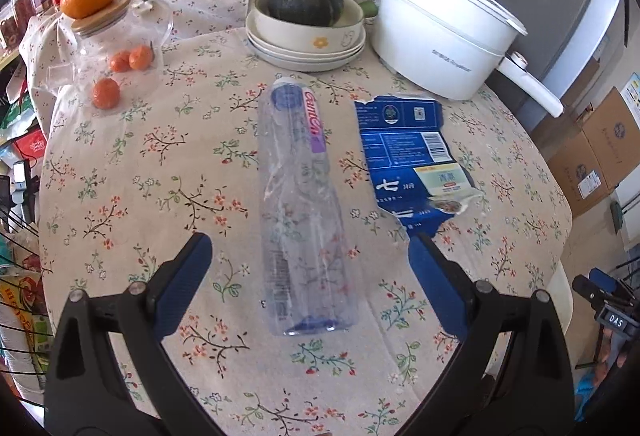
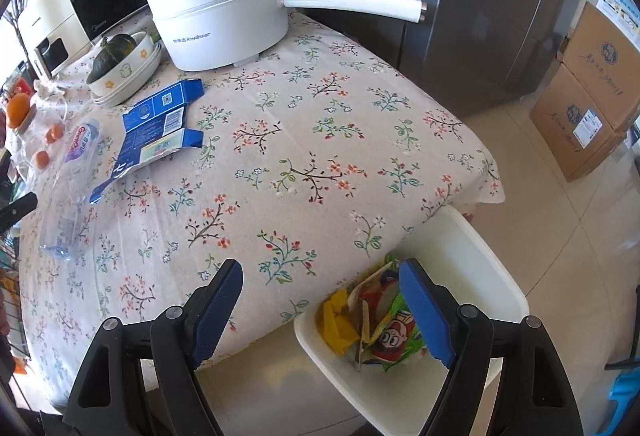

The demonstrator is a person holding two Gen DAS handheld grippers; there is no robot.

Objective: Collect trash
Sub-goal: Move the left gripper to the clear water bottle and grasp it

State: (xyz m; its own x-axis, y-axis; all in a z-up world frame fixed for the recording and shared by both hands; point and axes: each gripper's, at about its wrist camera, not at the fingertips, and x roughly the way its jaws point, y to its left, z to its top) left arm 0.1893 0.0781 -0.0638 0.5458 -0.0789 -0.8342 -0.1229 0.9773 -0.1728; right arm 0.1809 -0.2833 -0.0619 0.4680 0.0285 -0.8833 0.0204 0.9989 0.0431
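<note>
Blue-padded and spread wide, the left hand-held gripper (image 1: 310,268) hangs over the floral-clothed counter (image 1: 160,163) with its jaws apart and nothing pressed between them. Lying lengthwise in the gap between its fingers is a crushed clear plastic bottle (image 1: 300,211), base nearest and purple-labelled neck pointing away. Just beyond the right finger, beside the bottle, lies a torn, flattened blue carton (image 1: 412,155). Farther ahead stand stacked plates carrying a bowl with a dark green squash (image 1: 306,1), and to their right a white electric pot (image 1: 440,35). Ahead to the left, small oranges (image 1: 106,93) sit near a glass jar (image 1: 112,35).

The right hand-held gripper (image 2: 320,310) also has its jaws wide apart and empty, poised at the counter's near edge. Right below and between its fingers, off the counter, stands a white bin (image 2: 492,276) holding colourful wrappers (image 2: 376,320). Well ahead to its left, the carton (image 2: 160,123) and bottle (image 2: 76,171) lie on the cloth, with the pot (image 2: 224,19) beyond them.
</note>
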